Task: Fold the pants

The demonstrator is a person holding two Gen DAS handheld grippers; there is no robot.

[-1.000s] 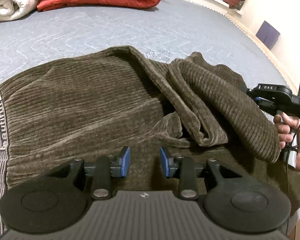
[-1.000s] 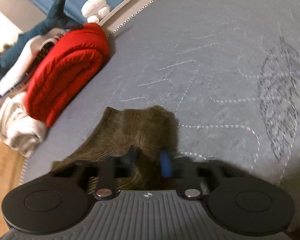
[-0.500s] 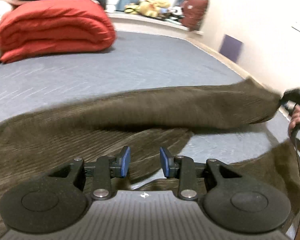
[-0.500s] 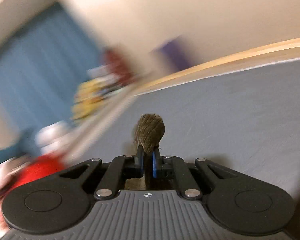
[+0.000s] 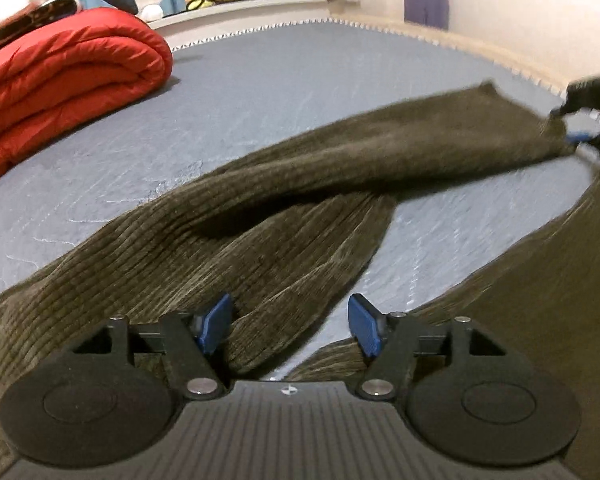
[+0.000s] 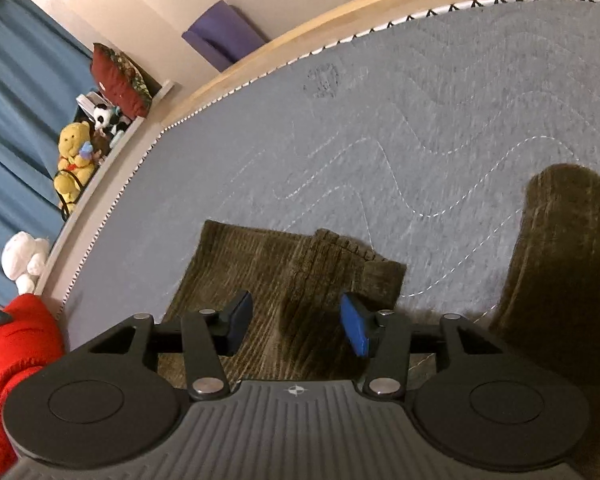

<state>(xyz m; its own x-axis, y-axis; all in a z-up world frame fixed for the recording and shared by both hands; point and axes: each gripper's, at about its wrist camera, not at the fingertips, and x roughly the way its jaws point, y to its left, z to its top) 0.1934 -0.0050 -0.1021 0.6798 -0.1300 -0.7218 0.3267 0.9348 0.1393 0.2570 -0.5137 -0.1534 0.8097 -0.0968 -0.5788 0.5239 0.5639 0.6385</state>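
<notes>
Two legs of the brown corduroy pants (image 5: 284, 208) lie spread across the grey bed (image 5: 260, 80), one leg stretched toward its right edge, the other nearer me. My left tongs (image 5: 290, 324) have just been opening and stand spread above the ribbed cloth, pinching nothing. My right tongs (image 6: 296, 322) have likewise just opened, spread over a leg cuff (image 6: 300, 264) that lies flat between the pads, untouched. Toward the bed's far left corner sits a folded red quilt (image 5: 68, 76).
</notes>
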